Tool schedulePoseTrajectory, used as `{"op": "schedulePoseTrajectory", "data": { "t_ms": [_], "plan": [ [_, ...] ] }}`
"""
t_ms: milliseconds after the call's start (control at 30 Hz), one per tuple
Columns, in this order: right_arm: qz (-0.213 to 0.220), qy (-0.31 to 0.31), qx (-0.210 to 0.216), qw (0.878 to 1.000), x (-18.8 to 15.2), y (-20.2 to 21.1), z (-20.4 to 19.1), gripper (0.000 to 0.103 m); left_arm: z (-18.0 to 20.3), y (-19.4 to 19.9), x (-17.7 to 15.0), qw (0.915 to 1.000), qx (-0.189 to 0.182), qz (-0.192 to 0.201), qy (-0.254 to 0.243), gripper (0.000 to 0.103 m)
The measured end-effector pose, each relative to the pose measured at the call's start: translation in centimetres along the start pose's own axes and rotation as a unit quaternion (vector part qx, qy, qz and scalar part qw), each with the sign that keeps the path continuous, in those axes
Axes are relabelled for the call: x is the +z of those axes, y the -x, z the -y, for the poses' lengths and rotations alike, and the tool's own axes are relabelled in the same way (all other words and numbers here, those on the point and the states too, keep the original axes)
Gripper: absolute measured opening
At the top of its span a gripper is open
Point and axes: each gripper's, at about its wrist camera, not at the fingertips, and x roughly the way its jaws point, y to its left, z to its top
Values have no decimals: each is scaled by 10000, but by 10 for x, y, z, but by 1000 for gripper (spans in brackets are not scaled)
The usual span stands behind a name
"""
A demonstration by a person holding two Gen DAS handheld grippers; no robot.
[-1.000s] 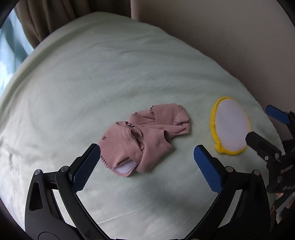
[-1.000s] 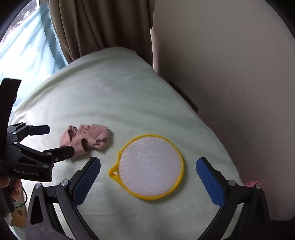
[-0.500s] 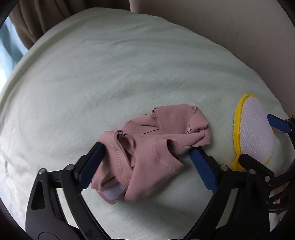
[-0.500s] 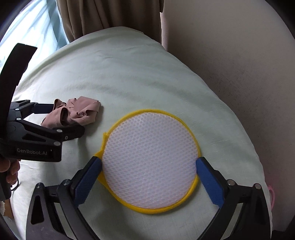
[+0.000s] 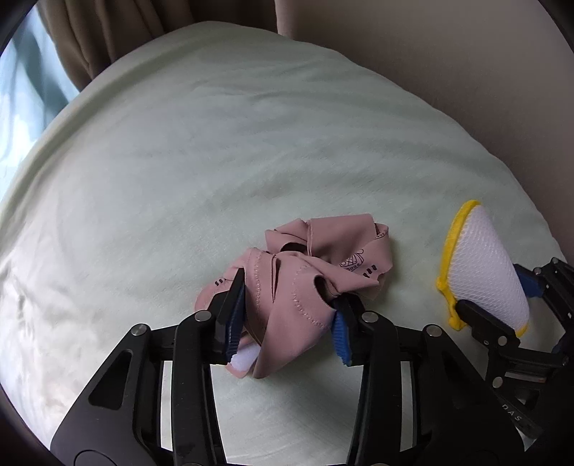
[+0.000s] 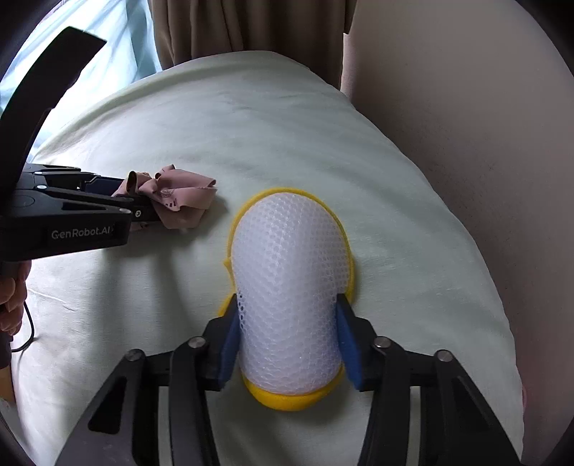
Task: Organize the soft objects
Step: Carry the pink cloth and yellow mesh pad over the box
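Pale green bedsheet, brown curtain, beige wall.

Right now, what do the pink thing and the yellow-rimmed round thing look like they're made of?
Pink garment: thin, matte stretch fabric, probably; it crumples in soft folds and shows stitched seams. Round pouch: white honeycomb mesh with a yellow fabric-like rim, likely synthetic; it buckles between the right tongs.

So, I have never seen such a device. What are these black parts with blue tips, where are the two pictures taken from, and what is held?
They are two handheld tools, one in each of a person's hands; no robot arm. Each carries a camera looking along its two fingers. The left tool is shut on a crumpled pink garment. The right tool squeezes a white mesh pouch with a yellow rim, bending it. Both lie on a pale green bedsheet, near a curtain.
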Motion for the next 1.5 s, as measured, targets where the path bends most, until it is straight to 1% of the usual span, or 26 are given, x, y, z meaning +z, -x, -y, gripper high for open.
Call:
{"op": "schedulePoseTrajectory", "data": {
  "t_ms": [100,167,300,400,533,700,867,1033,1133,1200,1333,1433,1500],
  "plan": [
    [15,-150,177,9997,1,10,1,36,-1,9,0,10000,-36,17,51,34],
    [78,-182,206,9996,2,21,1,36,0,16,1,9999,-45,58,79,34],
    [210,-148,224,9994,17,39,-9,36,1,40,6,9998,-46,162,121,34],
    [349,-145,226,9990,28,67,-14,36,3,67,8,9994,-47,291,153,34],
    [550,-187,224,9981,40,115,-18,36,1,114,7,9984,-14,511,236,34],
    [764,-193,237,9966,53,182,-30,36,-10,188,0,9953,48,821,510,34],
    [945,-93,322,9950,68,246,-58,36,-28,267,-17,9898,176,1159,815,34],
    [1089,178,535,9925,71,304,-103,36,-56,334,-49,9830,312,1351,1203,34],
    [1107,308,782,9903,71,331,-138,36,-75,369,-76,9785,413,1408,1448,34],
    [1083,397,968,9886,69,343,-164,36,-89,389,-97,9761,561,1355,1601,34],
    [999,664,1327,9839,64,360,-225,36,-125,426,-139,9683,814,1382,1913,34],
    [904,877,1576,9794,57,364,-270,36,-156,449,-179,9624,1035,1328,2133,34],
    [853,1010,1670,9770,51,361,-295,36,-178,455,-205,9584,1156,1274,2279,34]
  ]
}}
